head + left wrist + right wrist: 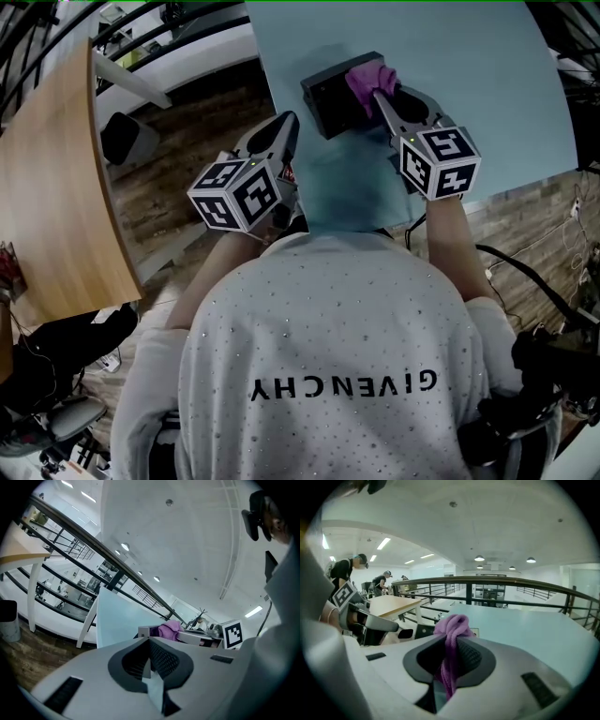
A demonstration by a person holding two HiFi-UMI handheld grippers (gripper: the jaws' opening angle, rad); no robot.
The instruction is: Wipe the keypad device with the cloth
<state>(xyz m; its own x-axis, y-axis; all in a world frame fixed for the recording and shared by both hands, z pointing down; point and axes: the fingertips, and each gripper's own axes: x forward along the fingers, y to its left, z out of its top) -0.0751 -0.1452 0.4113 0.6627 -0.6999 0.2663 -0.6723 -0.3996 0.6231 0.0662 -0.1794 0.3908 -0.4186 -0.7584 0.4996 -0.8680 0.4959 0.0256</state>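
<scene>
- The cloth (367,77) is a soft, light purple rag. It bunches and droops and has no stiffness of its own. Your right gripper (377,94) has it pinched between closed jaws. In the right gripper view a knot of it bulges above the tips and a tail hangs down between the pads. That hold looks sound, and the wad ahead of the tips is the part to press with.
- The keypad device (330,101) is a dark, flat, rigid box lying on the table towards the near edge. The cloth sits over its far right corner, though you cannot tell how hard it bears down.
- The box is probably light enough to slide under a sideways rub, and its keys may give, so short, gentle strokes seem wiser.
- Your left gripper (287,124) hangs by the table's left edge, near the device but clear of it. Its jaws are closed together with nothing between them. If the box skates, brace it by a side wall, not the keys.
- The table (487,84) is a smooth, pale blue-green top, which likely offers little friction.
- A wood-topped table (47,187) stands to your left over a plank floor (187,141). A black railing (511,581) runs beyond, and people (347,569) work further off.
</scene>
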